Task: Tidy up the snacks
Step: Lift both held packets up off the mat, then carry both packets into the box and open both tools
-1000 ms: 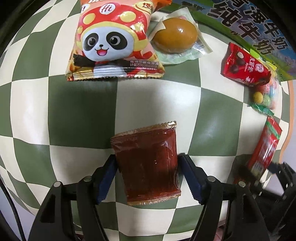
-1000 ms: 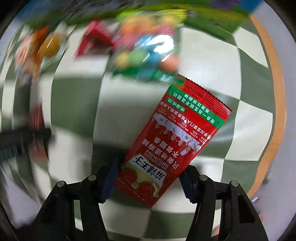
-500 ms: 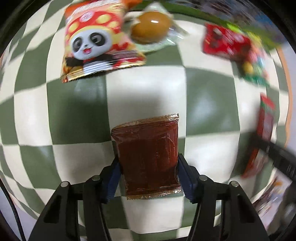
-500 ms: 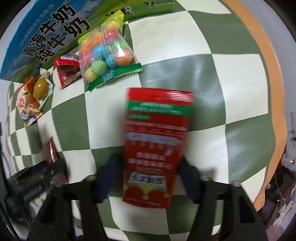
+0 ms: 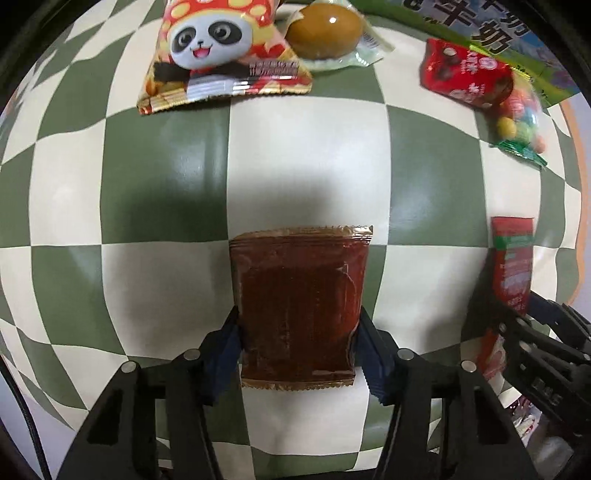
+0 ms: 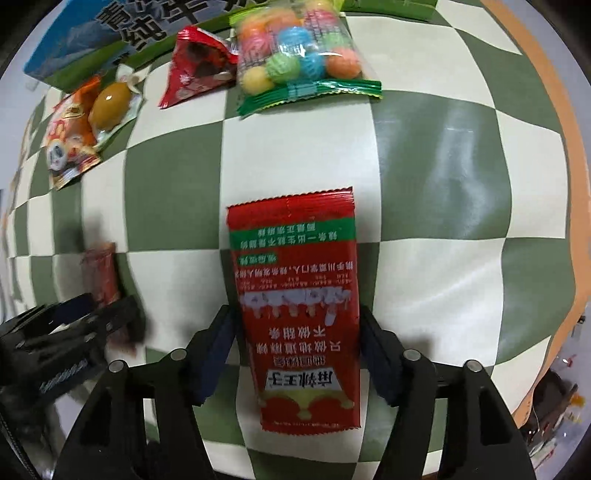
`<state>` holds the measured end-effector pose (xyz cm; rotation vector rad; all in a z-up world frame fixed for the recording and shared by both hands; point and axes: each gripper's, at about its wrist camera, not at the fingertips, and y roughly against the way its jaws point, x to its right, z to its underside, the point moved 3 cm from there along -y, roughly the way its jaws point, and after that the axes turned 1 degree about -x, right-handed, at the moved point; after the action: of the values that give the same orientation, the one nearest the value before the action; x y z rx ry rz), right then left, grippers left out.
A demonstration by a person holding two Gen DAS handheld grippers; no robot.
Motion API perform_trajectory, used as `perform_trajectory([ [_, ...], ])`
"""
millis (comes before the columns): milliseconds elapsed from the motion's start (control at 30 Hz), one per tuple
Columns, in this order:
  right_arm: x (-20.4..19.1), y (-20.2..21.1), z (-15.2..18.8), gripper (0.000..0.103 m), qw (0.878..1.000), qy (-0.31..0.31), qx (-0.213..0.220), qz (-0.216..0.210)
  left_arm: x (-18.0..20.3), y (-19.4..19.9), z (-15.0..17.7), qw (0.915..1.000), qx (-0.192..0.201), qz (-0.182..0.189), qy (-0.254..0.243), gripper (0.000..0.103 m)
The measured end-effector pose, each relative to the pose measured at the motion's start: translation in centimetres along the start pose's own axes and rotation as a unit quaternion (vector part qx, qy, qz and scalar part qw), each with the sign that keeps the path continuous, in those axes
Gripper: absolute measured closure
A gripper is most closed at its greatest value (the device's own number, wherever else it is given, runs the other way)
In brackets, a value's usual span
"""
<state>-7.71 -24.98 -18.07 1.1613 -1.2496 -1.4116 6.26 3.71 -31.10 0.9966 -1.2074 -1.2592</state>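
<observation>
My left gripper [image 5: 297,343] is shut on a dark red-brown snack packet [image 5: 297,299], held above the green-and-white checkered tablecloth [image 5: 166,177]. My right gripper [image 6: 297,347] is shut on a red packet with a green band [image 6: 297,295], also held over the cloth. In the left wrist view the red packet [image 5: 511,266] and the right gripper show at the right edge. In the right wrist view the brown packet [image 6: 101,273] and the left gripper show at the left.
At the far side lie a panda snack bag [image 5: 218,55], a wrapped brown egg [image 5: 325,29], a red chocolate packet [image 5: 465,75], a bag of coloured candy balls [image 6: 299,55] and a blue-green milk carton [image 6: 92,37]. The table's orange edge [image 6: 576,184] runs along the right.
Both grippers closed on their packets and lifted them off the cloth. The red packet swung from tilted to straight between the right fingers.
</observation>
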Motion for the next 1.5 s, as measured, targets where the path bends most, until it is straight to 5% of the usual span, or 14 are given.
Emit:
perform_trajectory([
  [100,-0.2,0.6,-0.4,0.056,1.000,0.023,0.014,0.006,0.6,1.0,-0.2,0.9999,0.011,-0.004,-0.010,0.049],
  [367,0.8,10.3,-3.1,0.058,0.993,0.016,0.070,-0.098,3.4,11.6,-4.2,0.9926,0.098,0.066,-0.027,0.049],
  [533,1.0,20.7,-8.8,0.058,0.977,0.030,0.163,-0.133,5.2,20.7,-10.9,0.9782,0.164,0.121,-0.041,0.048],
  [700,-0.7,25.3,-17.6,0.058,0.968,0.038,0.228,-0.098,6.7,24.8,-19.9,0.9746,0.188,0.111,-0.048,0.048],
  [933,0.7,23.4,-26.3,0.058,0.980,0.016,0.188,-0.068,6.5,19.7,-27.9,0.9882,0.118,0.094,-0.027,0.048],
  [1233,1.1,14.5,-29.6,0.057,0.989,-0.008,0.135,-0.063,6.0,16.0,-28.2,0.9945,0.061,0.084,-0.014,0.047],
  [1267,1.4,13.6,-29.6,0.056,0.993,-0.003,0.104,-0.060,5.9,15.6,-28.3,0.9948,0.055,0.085,-0.011,0.044],
  [1333,1.7,12.4,-29.7,0.047,0.996,-0.009,0.072,-0.055,5.7,14.8,-28.3,0.9956,0.047,0.081,-0.006,0.026],
  [1367,1.8,11.7,-29.7,0.031,0.997,-0.010,0.062,-0.049,5.7,14.8,-28.3,0.9956,0.048,0.080,-0.006,0.016],
  [1400,1.8,11.4,-29.7,0.016,0.997,-0.007,0.059,-0.043,5.6,14.8,-28.3,0.9956,0.049,0.079,-0.006,0.014],
  [1500,2.1,11.3,-29.4,0.011,0.998,-0.001,0.053,-0.029,5.2,14.3,-28.1,0.9966,0.049,0.066,-0.005,0.014],
])
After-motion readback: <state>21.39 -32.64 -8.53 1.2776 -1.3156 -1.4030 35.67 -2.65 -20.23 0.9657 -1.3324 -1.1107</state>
